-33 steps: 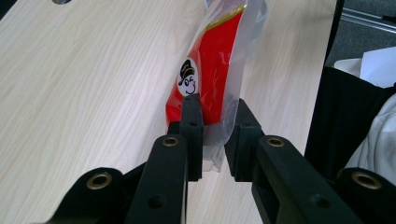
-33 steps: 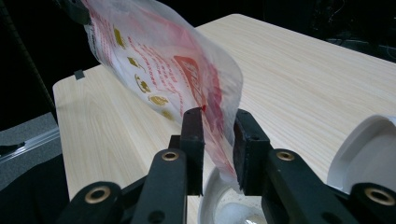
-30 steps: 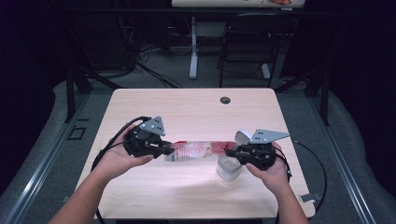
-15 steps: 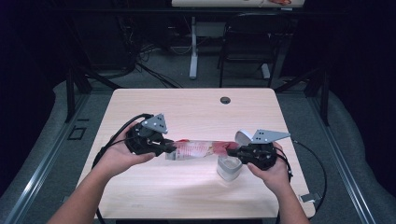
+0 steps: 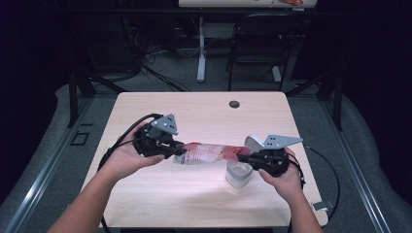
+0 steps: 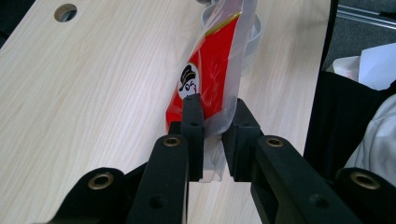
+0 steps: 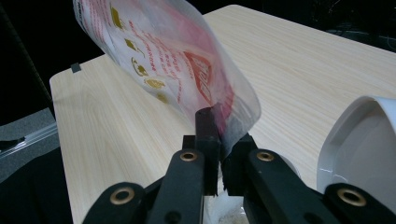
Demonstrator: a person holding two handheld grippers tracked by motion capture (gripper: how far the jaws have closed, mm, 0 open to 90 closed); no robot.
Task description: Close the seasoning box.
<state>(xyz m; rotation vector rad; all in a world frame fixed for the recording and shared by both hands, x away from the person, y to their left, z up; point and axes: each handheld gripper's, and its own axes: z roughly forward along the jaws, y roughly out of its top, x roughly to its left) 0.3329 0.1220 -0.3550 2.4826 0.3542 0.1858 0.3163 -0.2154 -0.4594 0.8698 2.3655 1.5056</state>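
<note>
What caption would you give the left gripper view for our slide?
Left claw shut on one end of a red and clear plastic bag, held over a pale wooden table.

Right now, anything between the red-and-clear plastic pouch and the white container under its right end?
Nothing visible. The red-and-clear plastic pouch hangs between both tools, above the white open-lid container, with only open air between.

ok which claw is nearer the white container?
Right. The right claw grips the bag just above the white container; the left claw holds the bag's far end.
</note>
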